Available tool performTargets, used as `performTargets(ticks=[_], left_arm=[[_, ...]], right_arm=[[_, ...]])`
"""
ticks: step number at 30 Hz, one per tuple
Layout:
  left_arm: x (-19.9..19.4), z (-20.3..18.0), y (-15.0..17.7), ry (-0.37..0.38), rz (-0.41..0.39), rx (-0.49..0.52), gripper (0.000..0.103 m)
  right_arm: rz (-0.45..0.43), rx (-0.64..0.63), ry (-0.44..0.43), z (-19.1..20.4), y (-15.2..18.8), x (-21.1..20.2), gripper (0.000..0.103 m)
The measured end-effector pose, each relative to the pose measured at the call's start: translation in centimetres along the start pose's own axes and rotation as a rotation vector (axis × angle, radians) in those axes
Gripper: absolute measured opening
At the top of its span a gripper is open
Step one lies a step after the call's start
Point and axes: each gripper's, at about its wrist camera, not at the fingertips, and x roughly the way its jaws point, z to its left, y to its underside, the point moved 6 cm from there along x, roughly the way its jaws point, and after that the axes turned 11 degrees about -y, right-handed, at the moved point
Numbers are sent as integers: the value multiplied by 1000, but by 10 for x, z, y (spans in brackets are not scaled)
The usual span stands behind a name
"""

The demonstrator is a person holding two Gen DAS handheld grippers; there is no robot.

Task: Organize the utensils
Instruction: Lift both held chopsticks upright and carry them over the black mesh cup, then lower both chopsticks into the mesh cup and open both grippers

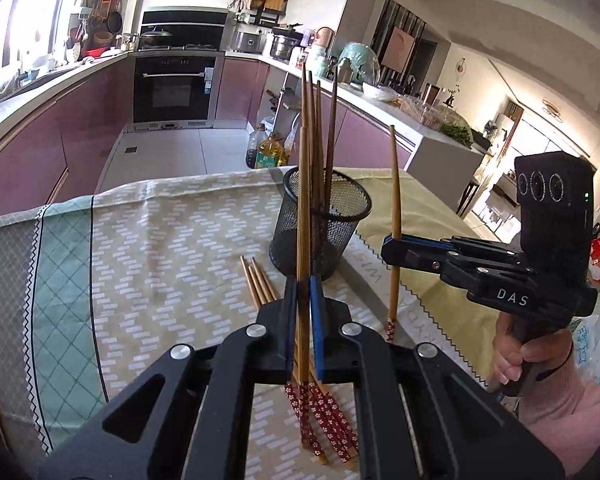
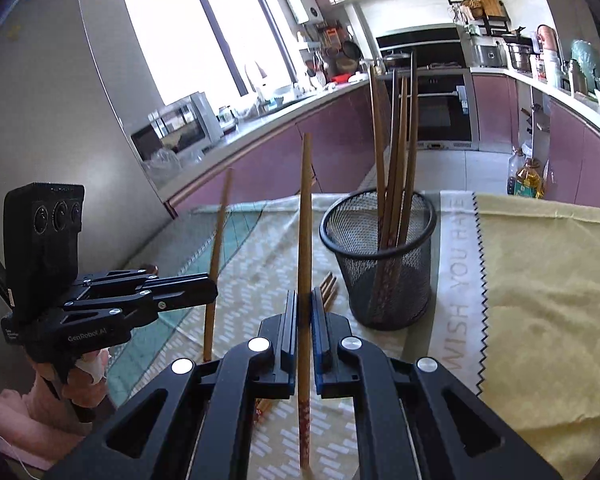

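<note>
Both-handed grip, mid-air. Left gripper (image 1: 303, 292) is clamped on one chopstick (image 1: 303, 200), held near upright, tapered tip up and red patterned end hanging below the pads. Right gripper (image 1: 392, 242) is likewise closed on a second chopstick (image 1: 395, 184), also near upright, patterned end down; seen from its own camera, this stick (image 2: 305, 240) runs between the blue pads (image 2: 319, 312). A hand (image 1: 516, 356) in a pink sleeve grasps the right gripper's handle. Black mesh cup (image 1: 320, 224) stands upright on the table (image 1: 440, 208), toward its far edge, about midway along, with several chopsticks (image 1: 320, 128) leaning inside it, tips up. Loose chopsticks (image 1: 260, 284) lie flat on the patterned cloth (image 1: 160, 240), just beside the cup on its near side, partly hidden under the left gripper. A yellow cloth (image 2: 540, 300) covers the table's right part.
</note>
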Motion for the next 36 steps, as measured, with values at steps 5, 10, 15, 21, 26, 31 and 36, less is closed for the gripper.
performTargets(ticks=[5, 10, 15, 21, 26, 31, 36], left_arm=[[-20, 0, -20, 29, -68, -10, 7], [-28, -1, -41, 34, -124, -26, 7], [-27, -3, -62, 30, -163, -42, 7], [-33, -9, -91, 34, -221, -34, 7], [-36, -14, -115, 29, -272, -25, 7], [-30, -20, -127, 11, -289, -13, 7], [-13, -27, -121, -23, -248, 18, 7]], right_arm=[[-52, -16, 4, 0, -18, -14, 6], [-94, -40, 8, 0, -38, -23, 6], [-135, -65, 19, 2, -61, -33, 6], [-172, -102, 36, 2, -85, -43, 6], [-202, -107, 50, -4, -101, -49, 6], [-220, -102, 69, -12, -110, -47, 6], [-224, -84, 72, -21, -112, -40, 6]])
